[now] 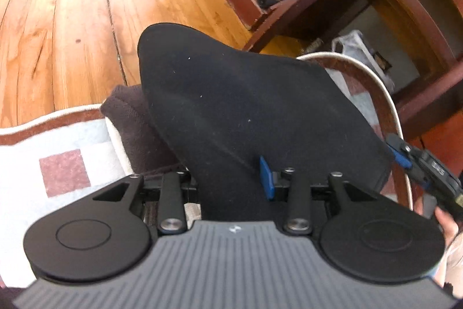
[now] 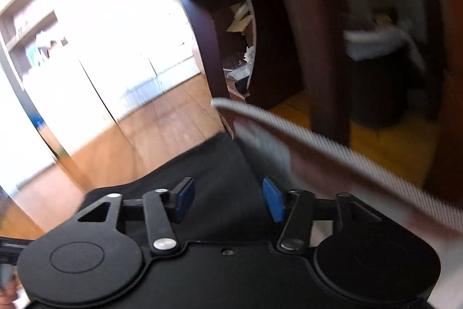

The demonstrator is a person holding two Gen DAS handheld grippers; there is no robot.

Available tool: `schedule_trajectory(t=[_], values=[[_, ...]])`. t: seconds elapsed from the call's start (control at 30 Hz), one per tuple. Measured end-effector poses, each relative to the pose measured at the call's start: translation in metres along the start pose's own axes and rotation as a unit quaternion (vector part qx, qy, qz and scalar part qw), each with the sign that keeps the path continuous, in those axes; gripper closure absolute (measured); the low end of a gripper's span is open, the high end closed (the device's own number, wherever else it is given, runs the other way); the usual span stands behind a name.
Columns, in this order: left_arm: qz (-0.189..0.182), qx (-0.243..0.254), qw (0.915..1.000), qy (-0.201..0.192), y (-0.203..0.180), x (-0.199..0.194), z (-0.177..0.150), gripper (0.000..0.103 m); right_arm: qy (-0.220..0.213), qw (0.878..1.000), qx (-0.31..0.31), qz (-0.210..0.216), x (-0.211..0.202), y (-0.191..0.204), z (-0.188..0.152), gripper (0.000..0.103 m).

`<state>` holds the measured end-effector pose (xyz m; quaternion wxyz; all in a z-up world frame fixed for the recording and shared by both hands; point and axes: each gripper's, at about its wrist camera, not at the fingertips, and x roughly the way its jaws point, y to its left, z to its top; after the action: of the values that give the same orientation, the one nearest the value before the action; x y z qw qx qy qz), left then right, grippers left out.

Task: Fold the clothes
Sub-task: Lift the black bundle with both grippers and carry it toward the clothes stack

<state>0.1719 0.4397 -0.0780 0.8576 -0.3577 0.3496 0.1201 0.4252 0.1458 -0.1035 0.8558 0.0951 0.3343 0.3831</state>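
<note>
Black smooth-knit garment [image 1: 246,112] lies folded over on the patterned white-and-brown rug [image 1: 58,164], partly done; smoothing and further folds likely remain. Left hand-held gripper [image 1: 231,181] pinches its near edge; right hand-held gripper [image 2: 228,201] stands apart above the cloth.

The left tool [image 1: 228,181] points forward and down. Its two fingers are close together with a black cloth [image 1: 231,106] pinched in the gap. Only the right blue pad [image 1: 266,178] shows; the cloth hides the other one. The right tool [image 2: 228,201] also tips down. Its two blue pads [image 2: 185,199] stand wide apart and press on nothing. In the left view, the right tool sits at the far right edge, with the hand [image 1: 445,225] holding it just below.
</note>
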Motion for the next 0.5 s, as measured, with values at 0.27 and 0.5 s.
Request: schedule_trajectory(t=[0.27, 0.5], values=[[0.020, 0.023, 0.9995, -0.010, -0.012, -0.003, -0.008, 0.067, 0.047, 0.958, 0.265, 0.096, -0.023, -0.045, -0.046, 0.031], [0.026, 0.085, 0.9957, -0.025, -0.022, -0.007, -0.026, 0.067, 0.058, 0.951, 0.291, 0.082, 0.019, -0.042, -0.073, 0.017]])
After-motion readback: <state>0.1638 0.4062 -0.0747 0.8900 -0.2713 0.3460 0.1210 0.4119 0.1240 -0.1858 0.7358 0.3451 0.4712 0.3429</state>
